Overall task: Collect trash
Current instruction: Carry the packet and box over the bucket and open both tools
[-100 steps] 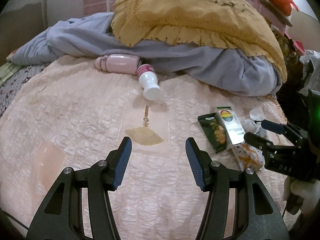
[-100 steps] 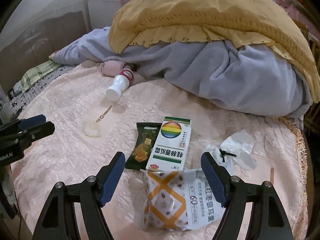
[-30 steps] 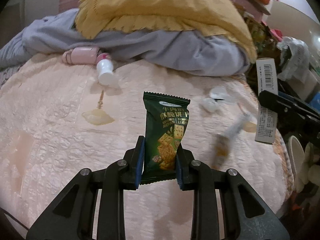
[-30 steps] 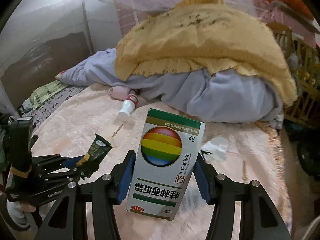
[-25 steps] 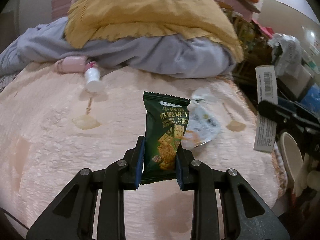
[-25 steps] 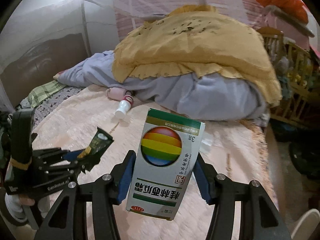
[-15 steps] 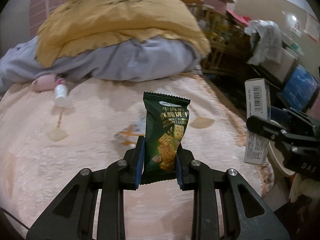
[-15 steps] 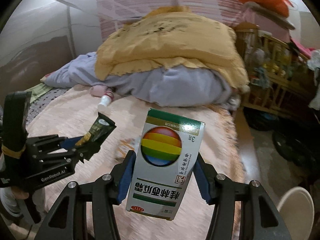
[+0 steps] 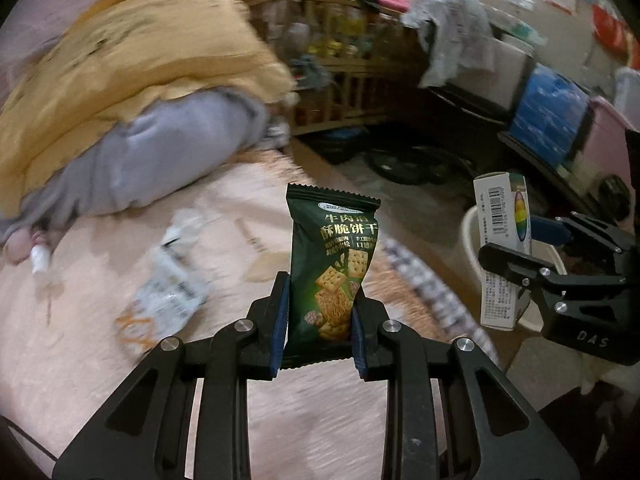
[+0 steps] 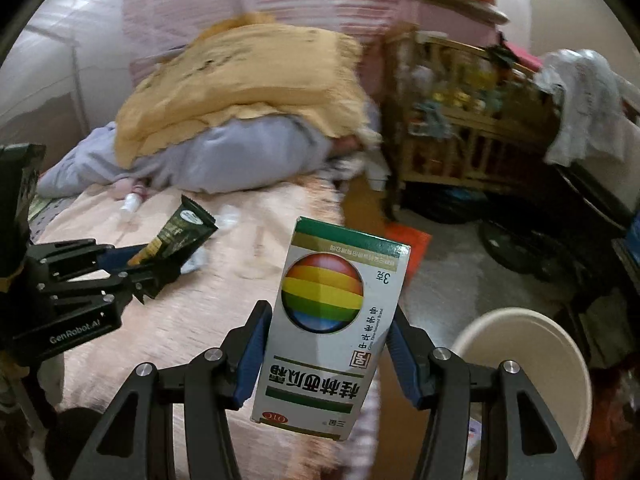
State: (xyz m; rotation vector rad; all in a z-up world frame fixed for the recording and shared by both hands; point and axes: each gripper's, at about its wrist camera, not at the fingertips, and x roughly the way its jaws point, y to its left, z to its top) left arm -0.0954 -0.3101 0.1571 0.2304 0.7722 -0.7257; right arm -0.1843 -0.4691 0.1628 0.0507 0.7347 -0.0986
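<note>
My left gripper (image 9: 319, 322) is clamped narrowly on a green cracker packet (image 9: 333, 276), which stands upright between the pads; my right gripper (image 10: 326, 360) is closed at moderate width on a white medicine box with a rainbow ball (image 10: 330, 328), also upright; both are lifted clear of the pink bedspread (image 10: 248, 248); a cream bin (image 10: 532, 364) sits on the floor just beside the bed edge, low and right of the box; I judge the step to be carrying both to that bin; I would centre each item above the rim before letting go; a white printed packet (image 9: 170, 288) remains on the bed.
</note>
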